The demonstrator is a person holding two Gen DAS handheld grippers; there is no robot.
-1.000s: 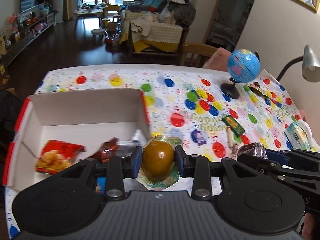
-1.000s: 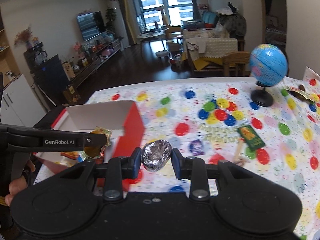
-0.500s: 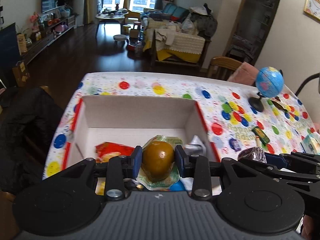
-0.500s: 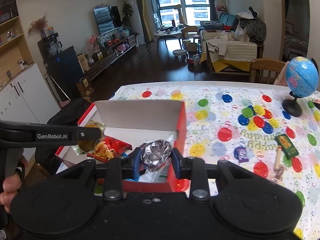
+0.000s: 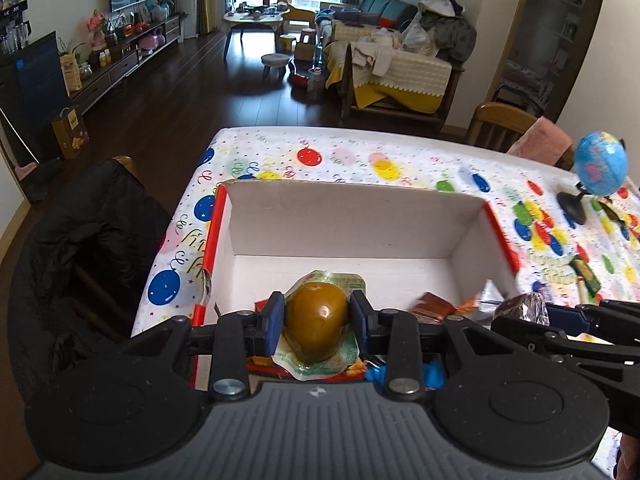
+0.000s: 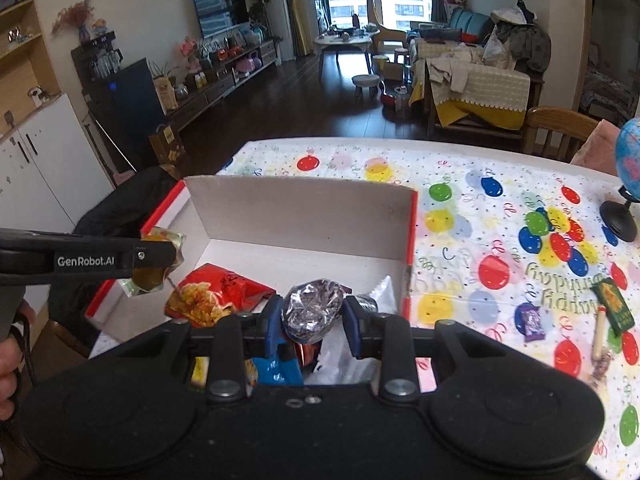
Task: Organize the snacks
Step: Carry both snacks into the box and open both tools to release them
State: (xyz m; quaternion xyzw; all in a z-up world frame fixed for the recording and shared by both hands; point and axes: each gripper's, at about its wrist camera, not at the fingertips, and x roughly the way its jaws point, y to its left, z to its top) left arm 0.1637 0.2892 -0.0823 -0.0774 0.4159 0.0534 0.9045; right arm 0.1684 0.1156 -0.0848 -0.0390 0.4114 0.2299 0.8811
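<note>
My left gripper (image 5: 317, 322) is shut on a brown egg sealed in a clear green-printed pack (image 5: 316, 320), held over the near part of the open red-and-white box (image 5: 352, 224). My right gripper (image 6: 312, 314) is shut on a foil-wrapped snack (image 6: 314, 308), also above the box (image 6: 296, 212), near its right wall. In the right wrist view the left gripper (image 6: 158, 258) shows at the left with the egg pack (image 6: 150, 276). A red snack bag (image 6: 218, 294) and other wrappers lie inside the box.
A balloon-print cloth (image 6: 500, 208) covers the table. On it to the right lie a green packet (image 6: 614, 306), a small purple packet (image 6: 530, 322) and a stick-shaped snack (image 6: 598, 330). A blue globe (image 5: 600, 164) stands at the far right. A black-draped chair (image 5: 84, 240) stands left of the table.
Both grippers have travelled left from over the cloth to over the box, each still holding its snack. The box now fills the middle of both views.
</note>
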